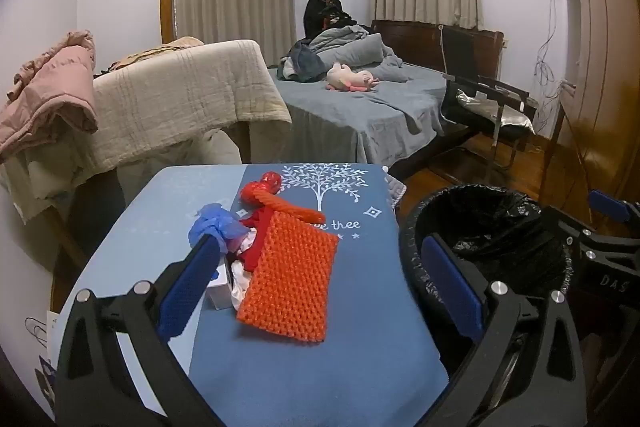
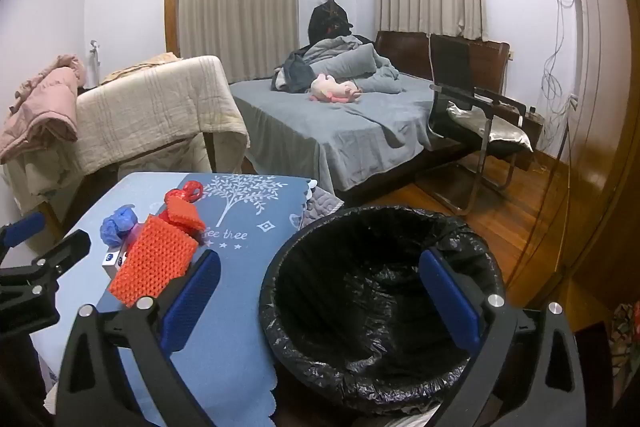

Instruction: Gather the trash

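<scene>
A small pile of trash lies on the blue table (image 1: 320,367): an orange foam net sleeve (image 1: 290,277), a red net piece (image 1: 260,189), a crumpled blue glove (image 1: 212,225), a small white box (image 1: 219,293) and white wrapping. My left gripper (image 1: 316,291) hovers open over the pile, nothing between its blue pads. A bin lined with a black bag (image 2: 380,291) stands to the right of the table. My right gripper (image 2: 320,301) hangs open above the bin's left rim. The pile (image 2: 154,263) and the left gripper's finger (image 2: 24,227) show at the left of the right wrist view.
A bed (image 1: 360,111) with grey sheets and a pink plush toy (image 1: 352,81) is behind the table. A beige blanket (image 1: 180,99) drapes over furniture at the left. A black chair (image 2: 472,115) stands on the wooden floor at the right.
</scene>
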A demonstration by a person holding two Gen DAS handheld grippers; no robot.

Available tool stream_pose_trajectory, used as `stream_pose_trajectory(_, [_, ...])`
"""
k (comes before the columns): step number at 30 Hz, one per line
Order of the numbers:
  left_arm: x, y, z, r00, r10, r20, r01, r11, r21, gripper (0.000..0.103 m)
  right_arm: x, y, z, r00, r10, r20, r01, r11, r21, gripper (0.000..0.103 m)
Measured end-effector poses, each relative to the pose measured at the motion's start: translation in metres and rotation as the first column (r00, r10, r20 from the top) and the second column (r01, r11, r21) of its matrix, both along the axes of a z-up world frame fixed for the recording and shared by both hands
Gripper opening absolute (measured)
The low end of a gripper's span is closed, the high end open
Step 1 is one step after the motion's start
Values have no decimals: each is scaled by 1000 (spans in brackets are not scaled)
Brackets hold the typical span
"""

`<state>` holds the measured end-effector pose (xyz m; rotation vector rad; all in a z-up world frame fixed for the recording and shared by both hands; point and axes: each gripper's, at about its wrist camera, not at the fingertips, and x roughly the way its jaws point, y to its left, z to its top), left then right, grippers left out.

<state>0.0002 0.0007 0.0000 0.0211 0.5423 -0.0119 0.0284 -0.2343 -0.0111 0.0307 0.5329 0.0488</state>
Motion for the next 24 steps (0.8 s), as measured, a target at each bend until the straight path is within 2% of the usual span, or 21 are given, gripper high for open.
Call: stream_pose_trajectory(24, [1,1,2,1000,8,5,-8,1000,6,98,1,-1,-1,1000,-1,7,1,1000,0,97])
